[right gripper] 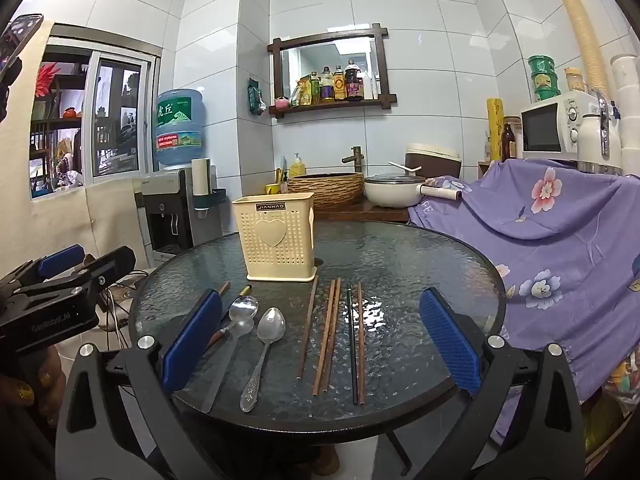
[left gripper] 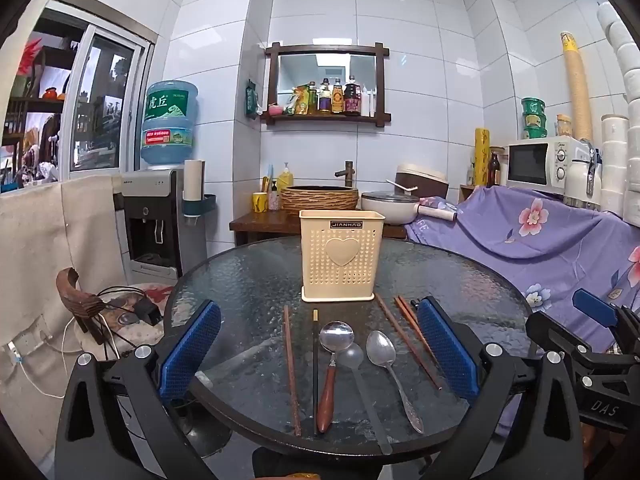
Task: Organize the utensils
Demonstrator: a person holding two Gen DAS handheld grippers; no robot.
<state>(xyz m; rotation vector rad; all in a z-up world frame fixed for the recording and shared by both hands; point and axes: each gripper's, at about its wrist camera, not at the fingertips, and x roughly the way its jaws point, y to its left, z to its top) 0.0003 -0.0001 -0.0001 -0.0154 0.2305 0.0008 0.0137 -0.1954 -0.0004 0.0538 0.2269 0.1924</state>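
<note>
Your left gripper [left gripper: 318, 354] and right gripper [right gripper: 320, 344]: both gaping, empty. Loose steel spoons [left gripper: 382, 350] and brown wooden chopsticks [right gripper: 328, 332] lie lengthwise ahead on the round glass table [right gripper: 420, 256]; cream perforated plastic holder [left gripper: 341, 254] stands beyond.

microwave [left gripper: 536, 162], water jug [left gripper: 170, 122], purple cloth [left gripper: 532, 228]

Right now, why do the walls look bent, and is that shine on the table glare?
Left wrist view: the fisheye lens bows the tiled wall and darkens the corners; the cream utensil holder at centre stays sharp. Right wrist view: the same bending; pale glare lies across the textured glass table, partly washing out the chopsticks.
</note>
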